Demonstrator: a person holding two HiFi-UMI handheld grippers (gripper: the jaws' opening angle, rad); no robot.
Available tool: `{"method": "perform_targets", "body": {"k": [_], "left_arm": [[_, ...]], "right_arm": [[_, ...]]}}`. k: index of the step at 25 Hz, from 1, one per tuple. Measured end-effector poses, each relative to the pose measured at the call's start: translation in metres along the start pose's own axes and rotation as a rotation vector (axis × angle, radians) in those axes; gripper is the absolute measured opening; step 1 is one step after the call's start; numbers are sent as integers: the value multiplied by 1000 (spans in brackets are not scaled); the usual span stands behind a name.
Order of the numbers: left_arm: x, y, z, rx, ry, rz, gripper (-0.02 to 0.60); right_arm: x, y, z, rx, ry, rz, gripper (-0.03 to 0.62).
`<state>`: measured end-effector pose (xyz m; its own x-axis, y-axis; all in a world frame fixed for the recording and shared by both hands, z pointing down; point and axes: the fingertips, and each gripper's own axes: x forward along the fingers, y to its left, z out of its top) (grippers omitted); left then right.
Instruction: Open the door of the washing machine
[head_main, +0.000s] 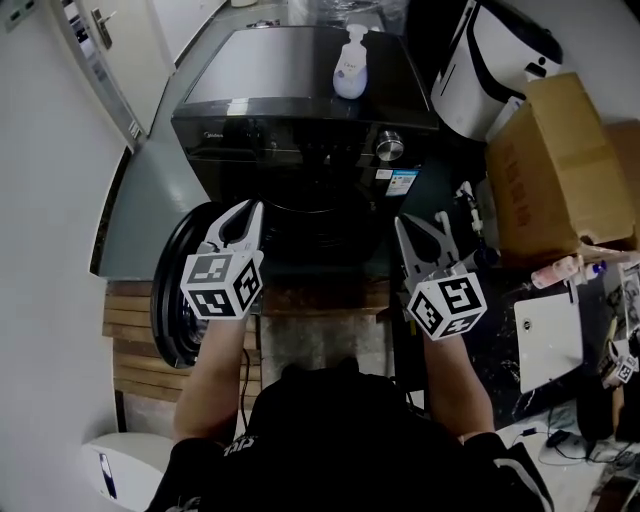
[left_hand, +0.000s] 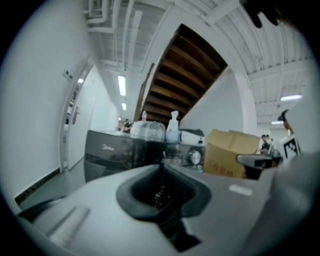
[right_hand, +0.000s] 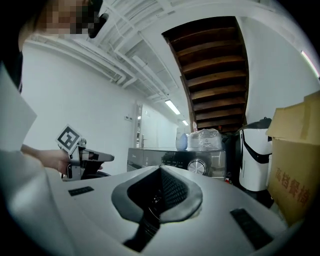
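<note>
The black front-loading washing machine (head_main: 300, 100) stands ahead of me, with its round door (head_main: 172, 300) swung out to the left and the dark drum opening (head_main: 320, 225) exposed. My left gripper (head_main: 243, 212) hovers beside the open door, at the opening's left edge, jaws shut with nothing in them. My right gripper (head_main: 420, 228) hangs at the opening's right side, below the silver dial (head_main: 389, 146), shut and empty too. The left gripper view looks over its closed jaws (left_hand: 161, 167) at the machine's front panel (left_hand: 115, 155). The right gripper view shows its closed jaws (right_hand: 160, 172), the dial (right_hand: 197, 166) and the left gripper (right_hand: 85, 157).
A white pump bottle (head_main: 350, 65) stands on the machine's top. To the right sit a white-and-black appliance (head_main: 490, 70) and a cardboard box (head_main: 560, 160). A white wall (head_main: 50, 150) runs along the left. Wooden slats (head_main: 140, 340) lie under the door.
</note>
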<state>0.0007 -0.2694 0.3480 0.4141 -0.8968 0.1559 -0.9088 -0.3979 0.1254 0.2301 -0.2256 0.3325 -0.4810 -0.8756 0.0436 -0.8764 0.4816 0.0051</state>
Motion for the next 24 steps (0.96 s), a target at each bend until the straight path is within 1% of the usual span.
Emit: {"method": "perform_targets", "body": {"k": [3, 13, 24], "left_arm": [[3, -3, 2, 2, -3, -1, 40], [0, -2, -12, -20, 17, 16, 37], [-3, -7, -18, -16, 36, 1, 37]], "right_arm": [[-1, 1, -5, -34, 17, 2, -10], [-2, 4, -7, -26, 23, 20, -9], [-7, 7, -10, -8, 35, 25, -9]]}}
